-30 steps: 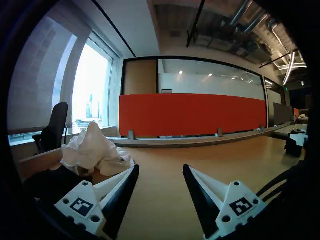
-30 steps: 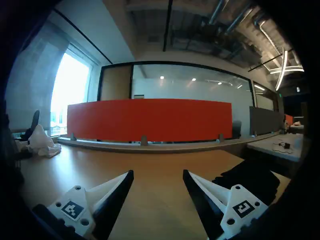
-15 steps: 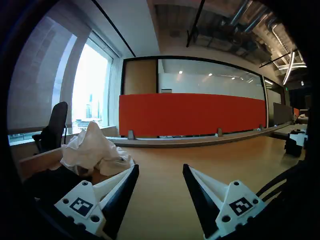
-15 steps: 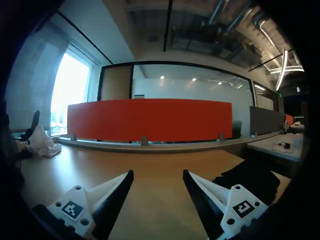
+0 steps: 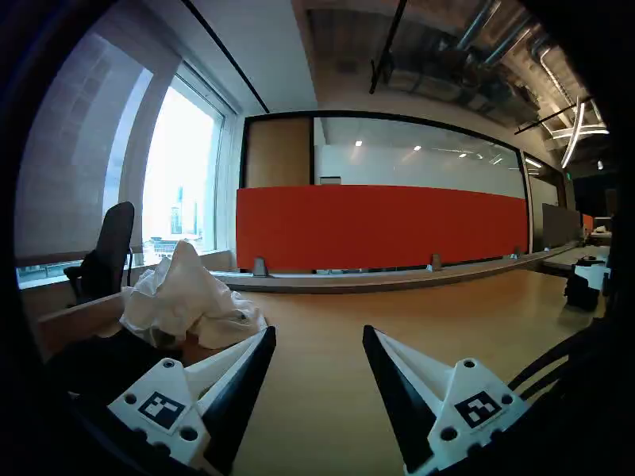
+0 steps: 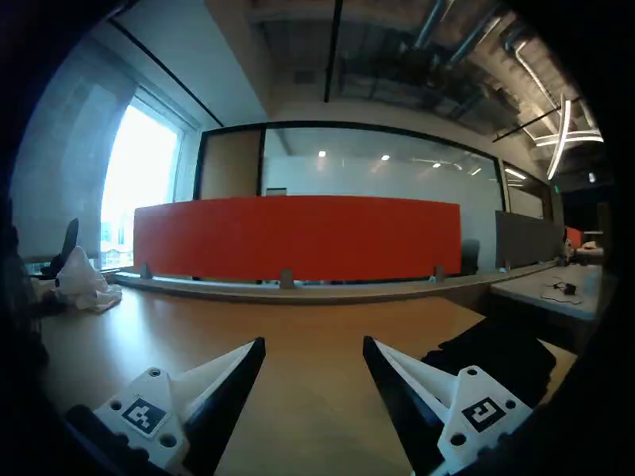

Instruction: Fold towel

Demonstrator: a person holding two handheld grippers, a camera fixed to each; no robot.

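Left claw point(image 5: 317, 357) and right claw point(image 6: 313, 365) both spread, holding nothing; crumpled white towel point(image 5: 186, 297) lies on the desk point(image 5: 413, 313) at frame's left.

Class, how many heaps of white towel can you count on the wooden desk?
1. The white towel heap lies crumpled on the desk, ahead-left of the left gripper; more towels may be bundled inside.

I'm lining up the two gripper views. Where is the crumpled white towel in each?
Left gripper view: the towel, lower left, large and close.
Right gripper view: the towel, far left, small, on the table.
Shared landmark: the red partition across the middle.
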